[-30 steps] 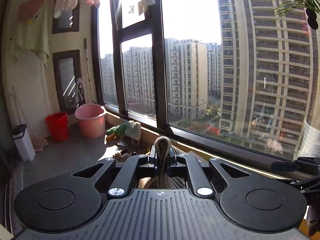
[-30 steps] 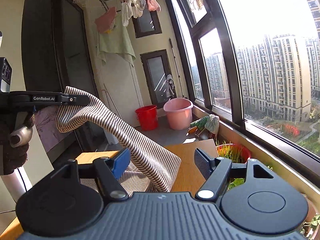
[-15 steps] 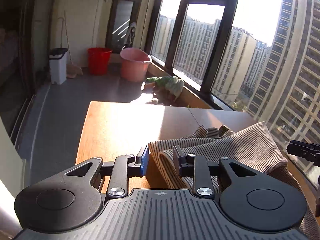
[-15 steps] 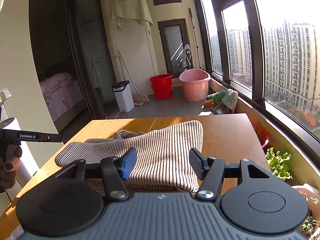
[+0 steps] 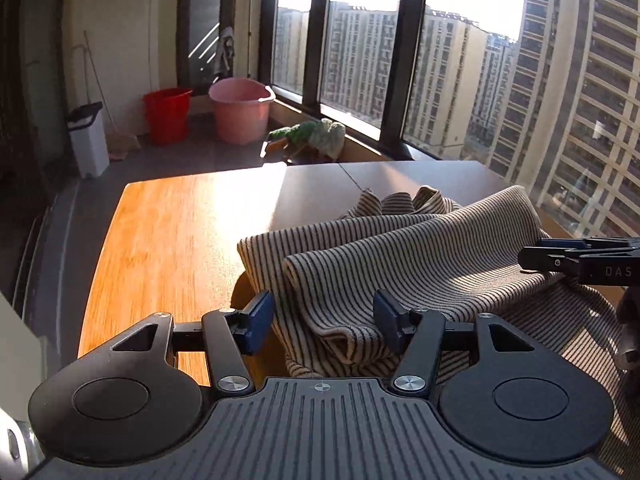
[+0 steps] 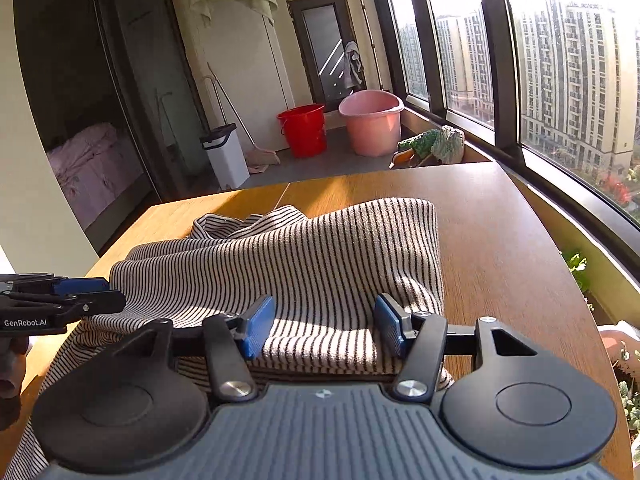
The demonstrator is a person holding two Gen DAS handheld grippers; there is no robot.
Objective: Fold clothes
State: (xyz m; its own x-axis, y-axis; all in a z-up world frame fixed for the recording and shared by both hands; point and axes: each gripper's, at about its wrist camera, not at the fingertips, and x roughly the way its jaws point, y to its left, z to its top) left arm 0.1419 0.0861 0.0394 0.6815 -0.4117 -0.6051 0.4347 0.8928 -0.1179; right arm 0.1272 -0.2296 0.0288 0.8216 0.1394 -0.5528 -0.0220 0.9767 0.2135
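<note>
- Left gripper (image 5: 323, 322): spread wide, blue pads (image 5: 259, 321) apart, nothing pinched; hovering low at the near edge of the worktop (image 5: 168, 232), with a rolled fold of cloth lying between the pads without touching either.
- Same gripper seen side-on at the left margin of the right wrist view (image 6: 86, 294), beside the left edge of the cloth; a gloved hand (image 6: 10, 376) below it.
- Striped garment (image 6: 320, 264): beige with dark thin stripes, lying on the worktop in a loose, partly folded heap; upper layer laid flat with a straight far edge, rumpled folds bunched toward the far left, lower part trailing over the near edge.
- Right gripper (image 6: 325, 326): spread wide too, blue pads (image 6: 258, 326) apart, empty; poised just above the near hem of the garment's top layer.
- Same gripper at the right margin of the left wrist view (image 5: 560, 256), over the right side of the garment.
- Beyond the worktop's far edge, on the floor: white bin (image 6: 224, 156), red bucket (image 6: 304, 130), pink tub (image 6: 372, 120).
</note>
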